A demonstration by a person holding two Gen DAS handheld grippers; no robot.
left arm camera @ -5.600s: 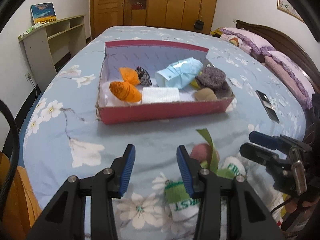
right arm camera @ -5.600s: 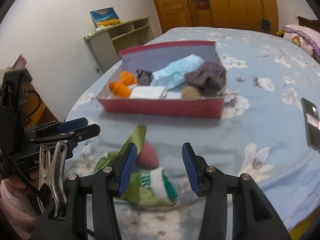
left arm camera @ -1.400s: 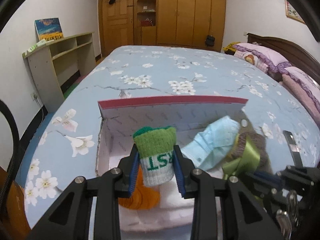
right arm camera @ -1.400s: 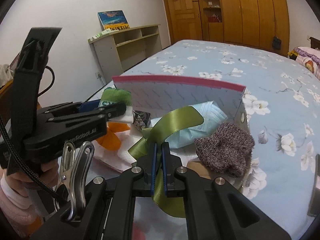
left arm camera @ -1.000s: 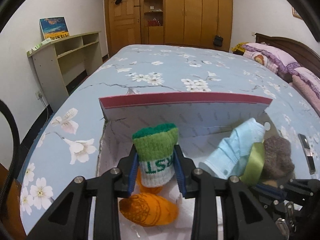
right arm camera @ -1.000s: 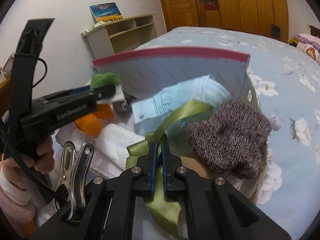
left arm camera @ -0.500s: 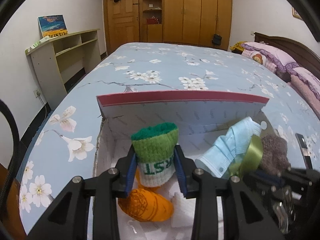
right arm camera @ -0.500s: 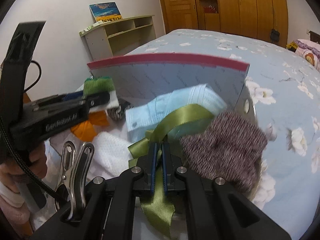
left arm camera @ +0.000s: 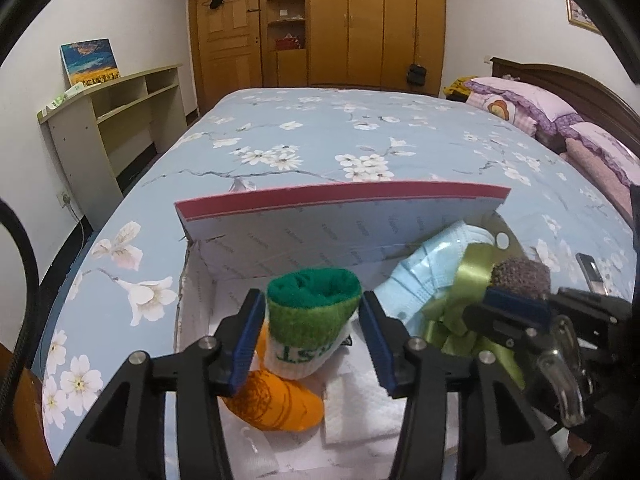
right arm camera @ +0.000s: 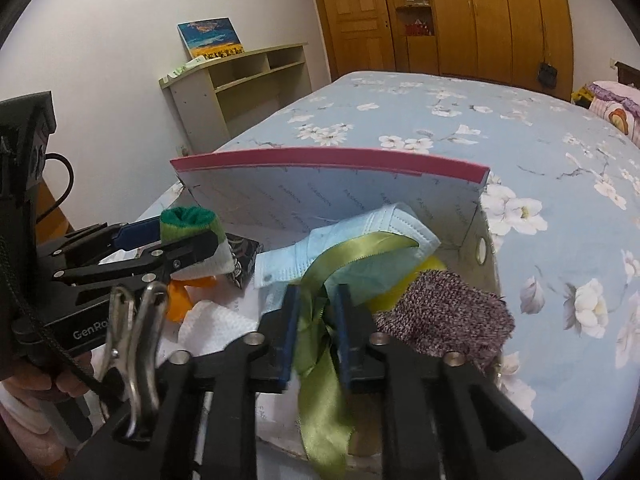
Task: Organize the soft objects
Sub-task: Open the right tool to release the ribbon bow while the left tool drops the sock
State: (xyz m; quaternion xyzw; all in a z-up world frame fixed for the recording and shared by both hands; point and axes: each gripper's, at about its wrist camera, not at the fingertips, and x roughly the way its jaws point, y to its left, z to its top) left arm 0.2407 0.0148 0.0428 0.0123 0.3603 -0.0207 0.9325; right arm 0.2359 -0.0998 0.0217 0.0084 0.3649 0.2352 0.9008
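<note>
Both grippers hang over the open red box. My left gripper is open, its jaws apart on each side of the green and white rolled sock, which sits on the orange sock below. My right gripper is open, with the green ribbon hanging loose between its parted fingers. The ribbon lies over the light blue mask. The brown knit piece lies to the right.
The box stands on a blue flowered bed. A white tissue, a dark patterned pouch and a yellow thing lie inside. A phone lies on the bed at right. Shelf and wardrobe stand beyond.
Both grippers have opened. The left jaws have let go of the green sock, and the right jaws have parted around the ribbon. Both sit slightly lower in the box.
</note>
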